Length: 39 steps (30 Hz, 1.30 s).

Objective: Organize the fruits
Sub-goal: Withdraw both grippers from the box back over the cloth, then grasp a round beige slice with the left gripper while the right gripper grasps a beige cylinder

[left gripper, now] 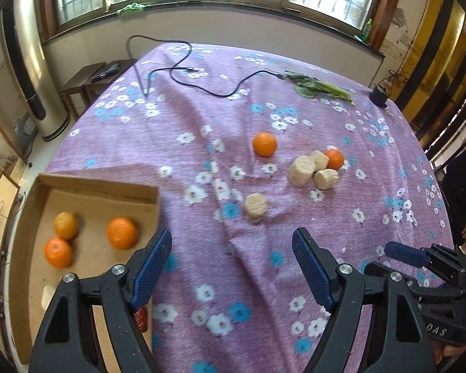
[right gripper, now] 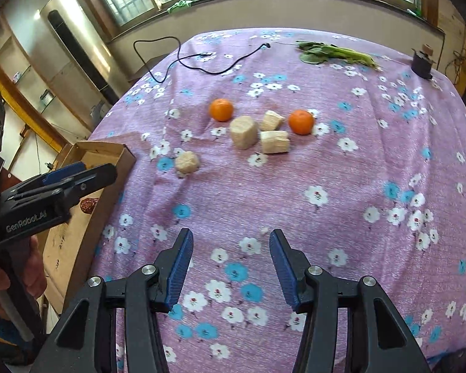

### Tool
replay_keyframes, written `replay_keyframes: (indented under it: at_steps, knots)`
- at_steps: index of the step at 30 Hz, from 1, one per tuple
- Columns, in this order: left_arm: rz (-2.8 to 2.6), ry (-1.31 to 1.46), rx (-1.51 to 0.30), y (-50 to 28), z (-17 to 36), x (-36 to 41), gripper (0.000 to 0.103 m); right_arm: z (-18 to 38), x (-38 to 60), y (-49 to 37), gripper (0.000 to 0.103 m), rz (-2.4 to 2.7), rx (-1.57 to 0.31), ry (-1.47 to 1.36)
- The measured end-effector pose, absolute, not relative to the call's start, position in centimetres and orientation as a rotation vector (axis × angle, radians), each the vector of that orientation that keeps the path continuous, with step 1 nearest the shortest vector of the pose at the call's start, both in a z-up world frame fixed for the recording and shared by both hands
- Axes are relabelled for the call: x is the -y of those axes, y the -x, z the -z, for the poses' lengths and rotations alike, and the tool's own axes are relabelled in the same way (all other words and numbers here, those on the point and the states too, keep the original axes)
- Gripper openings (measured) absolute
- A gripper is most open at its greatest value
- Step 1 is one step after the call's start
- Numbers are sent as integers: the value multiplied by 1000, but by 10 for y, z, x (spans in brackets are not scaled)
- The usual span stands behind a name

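Both the left tongs (left gripper: 232, 265) and right tongs (right gripper: 231, 269) hang open and empty, so reaching the far orange (right gripper: 300, 122) risks knocking the pale chunks (right gripper: 274, 141) beside it.

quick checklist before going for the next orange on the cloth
1. Left tongs open and empty: ok.
2. Right tongs open and empty: ok.
3. Left orange stands apart from the pale chunks, free to grasp: ok.
4. Right orange free of the pale chunks: not ok from the left wrist view, one chunk partly hides it.
5. Cardboard box has bare floor beside its three oranges: ok.
6. Dark red item in the box: cannot tell what it is.
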<state>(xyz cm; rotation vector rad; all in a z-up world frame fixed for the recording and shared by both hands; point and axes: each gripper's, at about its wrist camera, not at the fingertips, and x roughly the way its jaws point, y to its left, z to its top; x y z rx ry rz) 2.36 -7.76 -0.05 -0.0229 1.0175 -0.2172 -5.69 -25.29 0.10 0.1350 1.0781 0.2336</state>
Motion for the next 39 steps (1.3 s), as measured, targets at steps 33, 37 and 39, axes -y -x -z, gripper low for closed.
replay_keyframes:
  at_steps: [33, 37, 39]
  knots:
    - [232, -40, -1151, -93, 79, 120, 57, 33, 290, -19, 55, -256, -1075, -163]
    - [238, -48, -1146, -93, 79, 120, 57, 42, 287, -37, 55, -247, -1081, -147]
    - [239, -48, -1146, -94, 80, 120, 57, 44, 285, -45, 55, -251, -1078, -136]
